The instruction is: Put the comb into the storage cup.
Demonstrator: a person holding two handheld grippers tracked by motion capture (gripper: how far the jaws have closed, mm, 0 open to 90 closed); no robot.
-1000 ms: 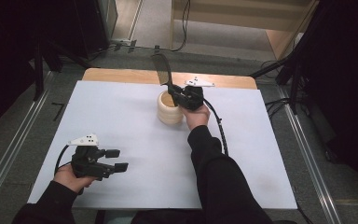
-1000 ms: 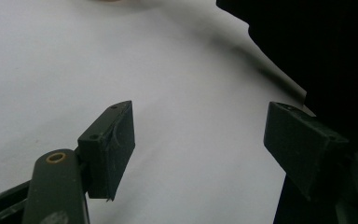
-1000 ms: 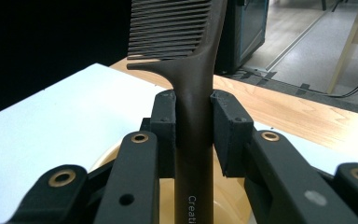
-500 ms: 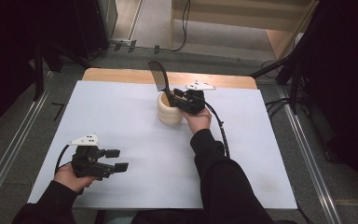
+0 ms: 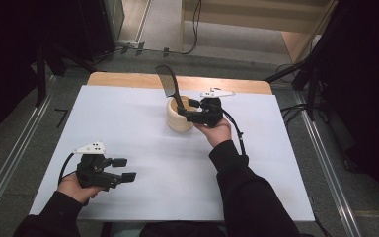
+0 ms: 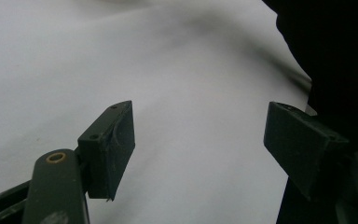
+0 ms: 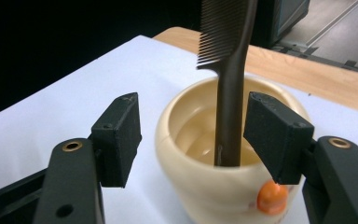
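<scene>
A black comb [image 5: 168, 84] stands upright in a cream cup [image 5: 177, 121] at the back middle of the white table sheet [image 5: 128, 123], teeth end up and leaning left. My right gripper [image 5: 183, 111] is open at the cup's right side, level with its rim. In the right gripper view the comb handle [image 7: 228, 93] rises from the cup [image 7: 200, 186] between the spread jaws of the right gripper [image 7: 193, 133], close to the right-hand jaw. My left gripper [image 5: 123, 169] hovers open over the sheet at the front left, with nothing between the jaws of the left gripper [image 6: 200, 144].
A bare wooden strip [image 5: 128, 79] runs along the table's far edge. Metal rails [image 5: 10, 163] flank the table on both sides. The cup carries a small orange dot [image 7: 270, 197] on its near wall. The person's right sleeve [image 5: 246, 197] crosses the front middle.
The right gripper has drawn back to the right of the cup and opened, leaving the comb standing in the cup. The left gripper has stayed put.
</scene>
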